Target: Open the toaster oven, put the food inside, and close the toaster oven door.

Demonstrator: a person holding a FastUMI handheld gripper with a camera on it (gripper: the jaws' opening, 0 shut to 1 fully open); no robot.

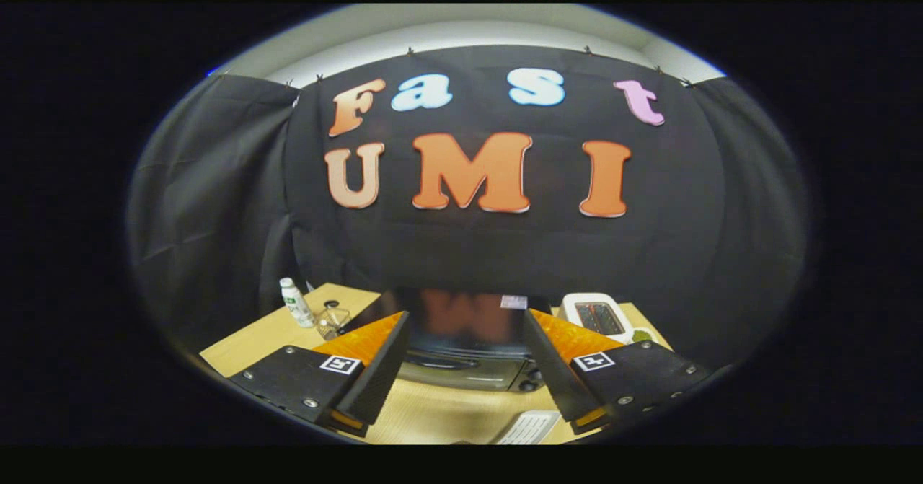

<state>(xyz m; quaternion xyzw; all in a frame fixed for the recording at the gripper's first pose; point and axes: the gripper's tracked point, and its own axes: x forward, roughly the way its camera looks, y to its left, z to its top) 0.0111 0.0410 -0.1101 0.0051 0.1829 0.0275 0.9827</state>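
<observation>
Toaster oven [461, 350]: straight ahead beyond the fingers, framed between them, long axis crosswise, door seemingly closed.
Gripper [465, 368]: fingers spread wide, holding nothing.
Tabletop [433, 412]: carries the oven.

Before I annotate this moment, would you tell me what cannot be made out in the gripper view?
- Toaster oven: its sides sit behind the open gripper fingers; the door's state is unclear.
- White appliance: partly behind the far finger, its slot contents too small.
- Bottle label: too small.
- Pale item on the table: cut off at the lower edge.
- The food: I cannot identify it.
</observation>
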